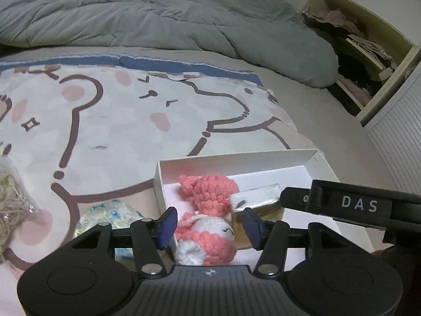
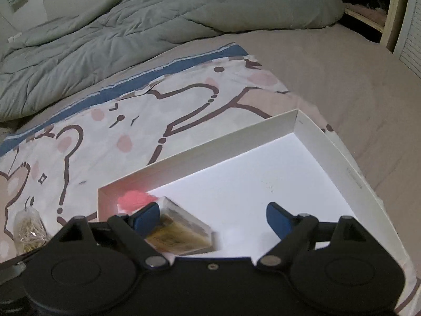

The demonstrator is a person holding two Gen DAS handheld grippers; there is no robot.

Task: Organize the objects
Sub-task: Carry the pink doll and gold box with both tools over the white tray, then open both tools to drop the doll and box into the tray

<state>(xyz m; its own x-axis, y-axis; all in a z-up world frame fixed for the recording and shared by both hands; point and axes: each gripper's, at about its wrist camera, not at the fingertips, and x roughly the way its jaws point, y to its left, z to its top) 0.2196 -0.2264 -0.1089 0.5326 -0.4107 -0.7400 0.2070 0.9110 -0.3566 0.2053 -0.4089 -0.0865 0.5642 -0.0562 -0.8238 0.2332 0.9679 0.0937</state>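
Bag of twine (image 1: 11, 205): lying at the left edge of the left wrist view on the cartoon bear sheet (image 1: 105, 121); showing again at the lower left of the right wrist view.
Patterned packet (image 1: 110, 214): sitting on the sheet just left of the box, partly hidden behind the left claw's frame.
Left gripper (image 1: 209, 226): hanging over the near left corner of the white box (image 1: 236, 159), its blue pads standing apart on either side of the crochet doll (image 1: 210, 223) and not pressing on it.
Crochet doll: lying inside the box at its left end, pink and white, just beside the clear case (image 1: 256, 201).
Right gripper (image 2: 213, 220): standing wide open over the box floor; the clear case is lying between the pads, close against the left one, and whether that pad touches it I cannot tell.
Grey duvet (image 1: 158, 13): bunching across the top of both views.
Open shelf (image 1: 368, 60): showing at the upper right, holding crumpled cloth.
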